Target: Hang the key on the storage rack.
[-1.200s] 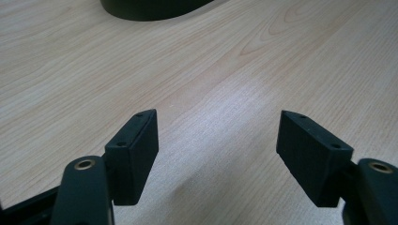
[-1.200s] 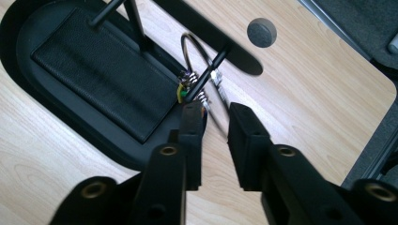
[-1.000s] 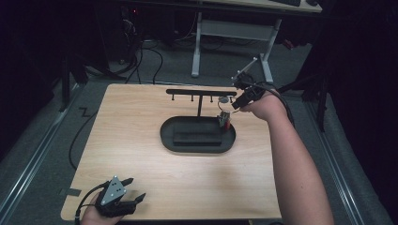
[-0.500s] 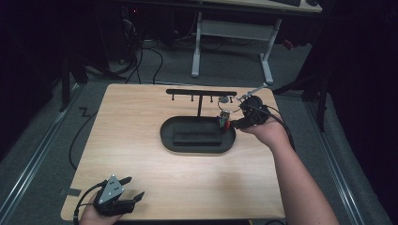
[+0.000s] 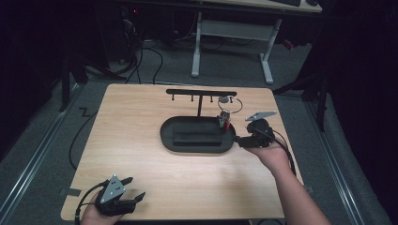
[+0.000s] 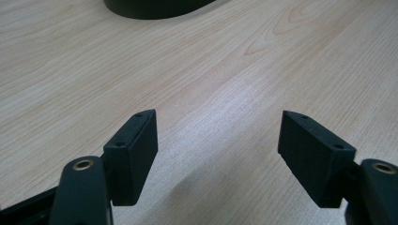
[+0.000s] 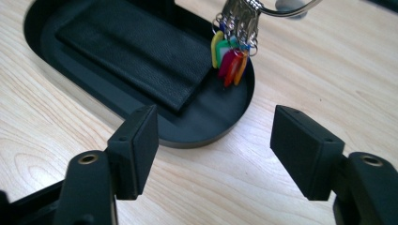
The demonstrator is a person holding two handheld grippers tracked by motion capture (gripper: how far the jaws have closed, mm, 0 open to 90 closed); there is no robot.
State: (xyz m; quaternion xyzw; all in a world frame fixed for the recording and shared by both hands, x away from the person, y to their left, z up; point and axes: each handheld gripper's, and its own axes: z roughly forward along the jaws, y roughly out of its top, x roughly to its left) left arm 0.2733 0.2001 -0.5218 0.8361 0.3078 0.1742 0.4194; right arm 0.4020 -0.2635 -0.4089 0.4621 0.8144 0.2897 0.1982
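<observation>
A black oval tray (image 5: 165,136) sits mid-table with a flat black leather wallet (image 5: 197,137) inside. From it rises a T-shaped hook rack (image 5: 202,93). A key ring (image 5: 233,104) with coloured tags (image 5: 224,120) hangs from the rack's right end, over the tray's right end; the tags (image 7: 230,58) dangle above the wallet's corner (image 7: 141,51). My right gripper (image 5: 240,138) hovers low beside the tray's right rim, open; its jaws have just been opening and nothing is between them (image 7: 213,115). My left gripper (image 5: 133,188) rests open at the near left corner, over bare wood (image 6: 217,117).
The wooden table (image 5: 141,112) ends close to my left hand at the front edge. A white desk frame (image 5: 230,33) and cables lie on the floor beyond the far edge.
My right gripper has drawn away from the key ring at the rack, down and toward the near right of the tray. The keys stay hanging. The left gripper has not moved.
</observation>
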